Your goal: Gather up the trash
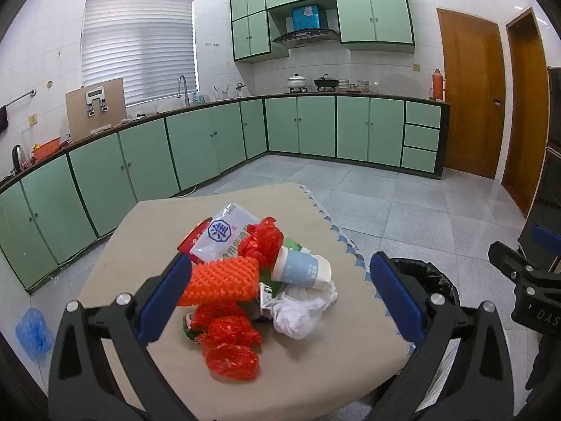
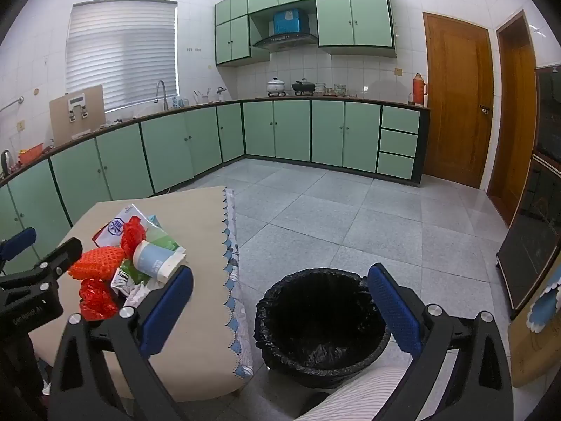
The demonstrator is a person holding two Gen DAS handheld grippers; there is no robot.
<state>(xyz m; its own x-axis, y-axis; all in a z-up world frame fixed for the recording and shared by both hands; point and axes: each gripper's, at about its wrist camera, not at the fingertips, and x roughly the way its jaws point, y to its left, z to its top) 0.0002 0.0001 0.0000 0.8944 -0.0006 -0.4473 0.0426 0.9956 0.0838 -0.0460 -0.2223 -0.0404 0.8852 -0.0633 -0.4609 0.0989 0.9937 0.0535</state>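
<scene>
Beige-clothed table in a green-cabineted kitchen holds trash; each hand-held gripper gapes wide, empty.

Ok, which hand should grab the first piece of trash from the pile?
Left. The left tool is open and faces the pile, its fingers flanking the orange foam net. The right tool is open over the lined trash bin, beside the table.

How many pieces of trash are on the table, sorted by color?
Red crumpled plastic bags: 2
Orange foam net: 1
White crumpled tissue: 1
Blue-and-white paper cup: 1
White printed packet: 1
Total clearly visible: 6; more lie hidden underneath.
</scene>
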